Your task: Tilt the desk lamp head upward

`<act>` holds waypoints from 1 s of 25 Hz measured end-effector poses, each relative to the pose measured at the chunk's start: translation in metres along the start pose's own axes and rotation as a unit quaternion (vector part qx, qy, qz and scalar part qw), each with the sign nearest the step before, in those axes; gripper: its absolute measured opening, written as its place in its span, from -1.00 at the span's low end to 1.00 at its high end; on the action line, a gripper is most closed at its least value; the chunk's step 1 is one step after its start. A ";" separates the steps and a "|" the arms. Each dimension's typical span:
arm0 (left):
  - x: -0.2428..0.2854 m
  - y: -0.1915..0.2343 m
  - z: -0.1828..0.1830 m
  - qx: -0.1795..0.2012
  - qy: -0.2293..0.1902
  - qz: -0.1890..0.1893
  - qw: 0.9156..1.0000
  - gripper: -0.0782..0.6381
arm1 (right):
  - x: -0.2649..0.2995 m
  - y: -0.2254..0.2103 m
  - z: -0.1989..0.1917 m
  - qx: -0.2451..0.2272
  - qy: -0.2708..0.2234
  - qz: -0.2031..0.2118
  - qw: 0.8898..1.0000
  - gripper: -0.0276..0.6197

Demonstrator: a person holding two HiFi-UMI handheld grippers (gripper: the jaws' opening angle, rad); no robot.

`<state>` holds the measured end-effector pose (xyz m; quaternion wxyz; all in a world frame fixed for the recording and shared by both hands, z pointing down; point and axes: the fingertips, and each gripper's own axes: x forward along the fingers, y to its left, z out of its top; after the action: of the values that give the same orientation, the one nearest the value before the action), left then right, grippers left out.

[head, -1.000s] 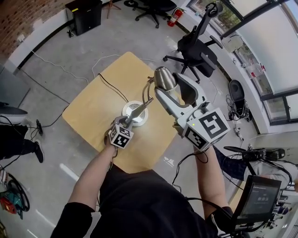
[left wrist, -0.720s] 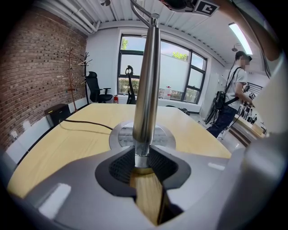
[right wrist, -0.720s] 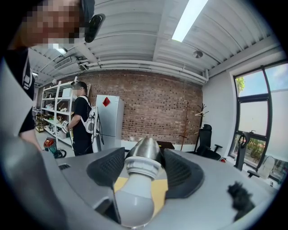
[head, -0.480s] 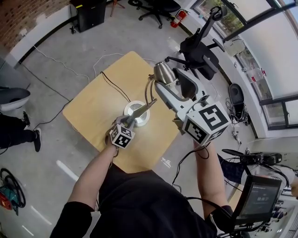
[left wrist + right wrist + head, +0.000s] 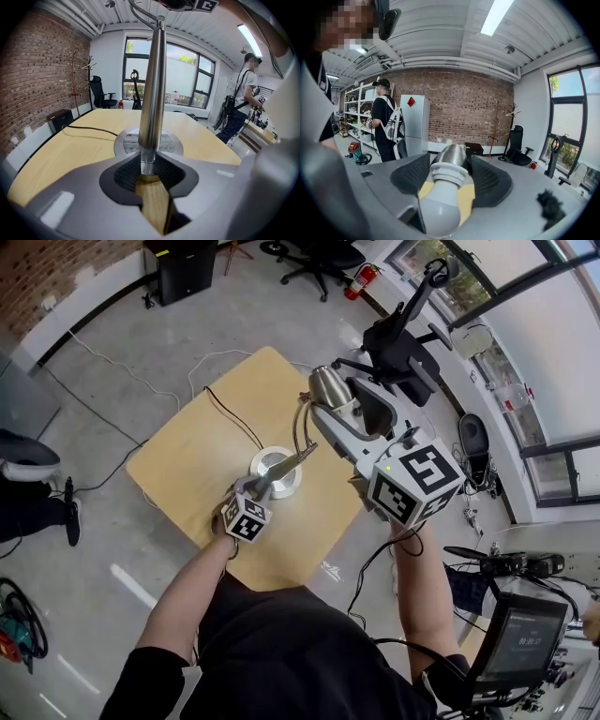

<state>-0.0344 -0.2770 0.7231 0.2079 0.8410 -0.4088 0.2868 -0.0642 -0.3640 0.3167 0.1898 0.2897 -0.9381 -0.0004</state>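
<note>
Left claw point(image 5: 149, 165) was clamped on the lamp's chrome stem point(image 5: 153, 84) just above its round base point(image 5: 127, 142), which sat on the tabletop point(image 5: 70, 150). Right claw point(image 5: 450, 180) was pinching the metal lamp head point(image 5: 451, 158), with the bulb point(image 5: 440, 213) toward its camera. The risk: the slick head could slide from the pads, or the base could lift if the stem grip loosened.

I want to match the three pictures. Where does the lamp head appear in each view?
Head view: lamp head in the upper centre, slightly right of the middle.
Left gripper view: not in it; only the lamp pole shows.
Right gripper view: lamp head in the lower centre, between the jaws.
Shared landmark: the brick wall.
</note>
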 end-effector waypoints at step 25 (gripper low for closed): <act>-0.006 -0.001 0.000 0.003 -0.003 -0.001 1.000 -0.50 | 0.023 0.003 0.004 0.003 0.025 0.011 1.000 -0.02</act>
<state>-0.0365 -0.2728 0.7196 0.2041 0.8432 -0.4074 0.2852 -0.0851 -0.3744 0.3218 0.2126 0.2795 -0.9362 0.0119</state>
